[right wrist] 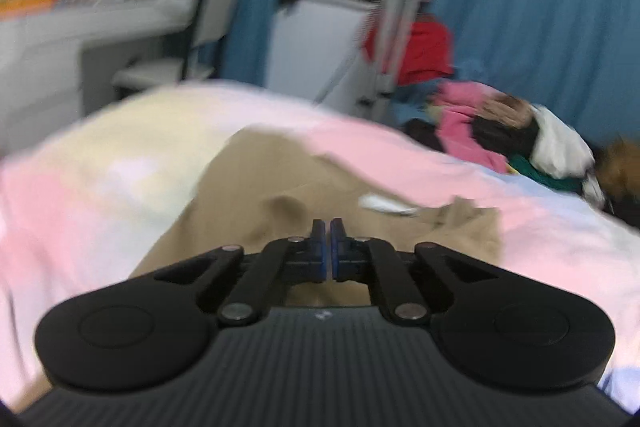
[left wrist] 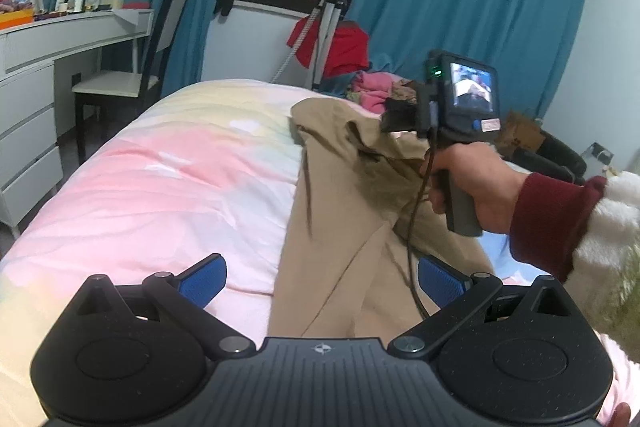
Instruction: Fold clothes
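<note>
Left gripper (left wrist: 322,281): one, jaws spread wide, empty, over the garment's near end.
Right gripper (right wrist: 329,239): one, jaws closed together, nothing visibly pinched.
Tan garment (left wrist: 340,211): one, rumpled on the pink bedspread (left wrist: 152,179).
Clothes pile (right wrist: 492,131): one, far end.
Chair (left wrist: 132,83): one.

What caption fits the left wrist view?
Open left gripper over tan trousers on a pastel bed; right gripper raised.

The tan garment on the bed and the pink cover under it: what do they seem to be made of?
The tan garment looks like matte woven cotton, perhaps twill: it holds firm creases and shows stitched seams. The pink pastel bed cover looks like soft, thin printed fabric, probably cotton or microfibre, with fine shallow wrinkles.
</note>
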A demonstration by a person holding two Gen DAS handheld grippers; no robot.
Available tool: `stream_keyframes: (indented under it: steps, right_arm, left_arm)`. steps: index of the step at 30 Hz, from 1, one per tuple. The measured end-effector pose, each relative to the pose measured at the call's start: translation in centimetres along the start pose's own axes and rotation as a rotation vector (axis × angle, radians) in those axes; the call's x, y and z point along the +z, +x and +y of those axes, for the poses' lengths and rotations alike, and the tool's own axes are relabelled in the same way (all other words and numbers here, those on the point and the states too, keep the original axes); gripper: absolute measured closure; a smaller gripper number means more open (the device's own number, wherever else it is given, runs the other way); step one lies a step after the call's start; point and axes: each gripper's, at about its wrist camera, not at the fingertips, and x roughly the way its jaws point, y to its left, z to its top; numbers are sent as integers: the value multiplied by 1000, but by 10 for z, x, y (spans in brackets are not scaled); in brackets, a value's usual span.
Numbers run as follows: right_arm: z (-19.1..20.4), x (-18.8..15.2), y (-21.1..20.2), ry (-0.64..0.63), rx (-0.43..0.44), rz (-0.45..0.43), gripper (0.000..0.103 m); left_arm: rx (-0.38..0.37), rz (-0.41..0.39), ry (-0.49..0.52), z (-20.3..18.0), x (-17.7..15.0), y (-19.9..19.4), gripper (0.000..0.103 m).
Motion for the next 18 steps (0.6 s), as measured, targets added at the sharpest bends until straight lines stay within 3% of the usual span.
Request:
stream_keyframes:
  steps: [2, 7, 13, 15, 16, 17, 18]
  right_arm:
    - [-25, 3, 5, 99, -53, -8, 101]
    - [-73, -11, 14, 315, -20, -30, 100]
    - [-45, -30, -5, 195, 220, -122, 97]
    - [-30, -32, -11, 120, 257, -148, 95]
    - [-24, -31, -14, 89, 265, -152, 85]
    - [-20, -32, -13, 76, 273, -142, 59]
    - [-16, -32, -12, 64, 281, -130, 45]
  left_arm:
    - [-10, 3, -13, 1, 0, 2, 0]
    - [-20, 16, -39, 3, 0, 9, 0]
    - [-11, 36, -48, 5, 1, 26, 0]
    - [0, 44, -47, 5, 3, 33, 0]
    - [5, 48, -47, 5, 3, 36, 0]
    - [4, 46, -50, 5, 5, 38, 0]
    - [4, 44, -52, 6, 6, 40, 0]
